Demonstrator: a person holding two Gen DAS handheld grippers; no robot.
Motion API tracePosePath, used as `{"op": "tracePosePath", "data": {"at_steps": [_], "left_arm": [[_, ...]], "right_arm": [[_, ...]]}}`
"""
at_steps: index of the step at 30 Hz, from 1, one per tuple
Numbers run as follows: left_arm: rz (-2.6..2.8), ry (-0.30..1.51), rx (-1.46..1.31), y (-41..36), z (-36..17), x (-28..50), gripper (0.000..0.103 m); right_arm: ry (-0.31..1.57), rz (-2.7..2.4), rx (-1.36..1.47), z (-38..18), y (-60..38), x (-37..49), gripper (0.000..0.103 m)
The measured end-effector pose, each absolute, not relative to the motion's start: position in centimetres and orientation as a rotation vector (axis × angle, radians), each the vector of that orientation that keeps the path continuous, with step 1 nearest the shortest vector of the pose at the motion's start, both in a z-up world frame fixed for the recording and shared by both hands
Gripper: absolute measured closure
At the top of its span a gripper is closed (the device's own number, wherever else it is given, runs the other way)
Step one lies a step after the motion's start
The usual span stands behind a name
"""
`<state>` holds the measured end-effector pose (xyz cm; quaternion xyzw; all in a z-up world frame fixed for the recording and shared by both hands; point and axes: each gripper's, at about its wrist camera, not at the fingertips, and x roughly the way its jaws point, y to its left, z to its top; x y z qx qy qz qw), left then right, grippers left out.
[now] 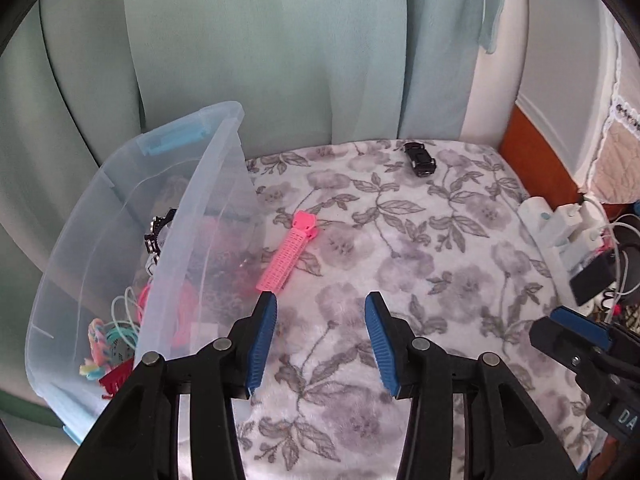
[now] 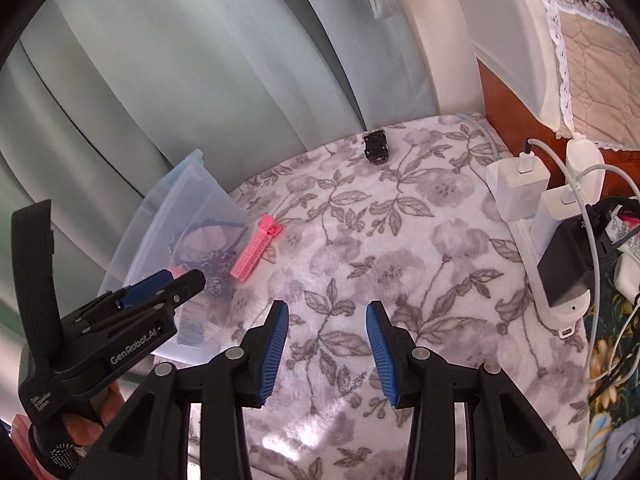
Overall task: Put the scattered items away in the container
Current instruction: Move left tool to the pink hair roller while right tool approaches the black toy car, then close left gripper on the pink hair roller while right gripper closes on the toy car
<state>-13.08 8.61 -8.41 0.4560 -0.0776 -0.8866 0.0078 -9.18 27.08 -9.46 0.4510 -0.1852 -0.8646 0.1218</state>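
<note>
A pink hair clip (image 1: pixel 286 251) lies on the floral blanket (image 1: pixel 400 248) just right of the clear plastic bin (image 1: pixel 188 216), which holds several small items. A black toy car (image 1: pixel 419 159) sits at the blanket's far edge. My left gripper (image 1: pixel 320 336) is open and empty, just short of the clip. My right gripper (image 2: pixel 327 340) is open and empty over the blanket, the clip (image 2: pixel 255 254) ahead to its left and the car (image 2: pixel 376 146) far ahead. The bin (image 2: pixel 176 216) and the left gripper (image 2: pixel 160 284) show at the left of the right wrist view.
Pale green curtains hang behind the blanket. A white power strip (image 2: pixel 528 216) with chargers and cables lines the right edge, next to a wooden headboard (image 2: pixel 512 120). The right gripper (image 1: pixel 576 336) shows at the right of the left wrist view.
</note>
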Motion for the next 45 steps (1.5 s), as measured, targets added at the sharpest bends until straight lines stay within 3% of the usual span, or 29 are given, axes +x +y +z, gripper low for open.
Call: {"op": "tracePosePath", "data": {"at_steps": [12, 18, 22, 24, 36, 45], "left_arm": [[-2.584, -0.469, 1.332, 7.4, -15.2, -21.4, 0.056], [-2.558, -0.527, 1.314, 7.9, -16.8, -23.7, 0.056], [-2.576, -0.444, 1.452, 7.6, -18.4, -25.0, 0.049], [-2.584, -0.485, 1.447, 7.9, -18.8, -25.0, 0.048], [-2.643, -0.420, 1.419, 8.2, -18.4, -26.4, 0.048], [-2.653, -0.410, 1.425, 8.3, -18.2, -27.1, 0.048]], "right_arm": [[-0.331, -2.579, 1.418, -12.5, 26.5, -17.7, 0.059], [-0.224, -2.653, 1.407, -13.6, 26.2, -21.7, 0.051], [-0.272, -2.707, 1.411, -14.2, 26.8, -24.8, 0.051], [-0.268, -2.744, 1.401, -14.5, 27.0, -26.5, 0.049], [-0.349, -2.787, 1.406, -16.7, 27.3, -33.8, 0.044], [-0.199, -2.773, 1.409, -17.2, 25.0, -36.9, 0.044]]}}
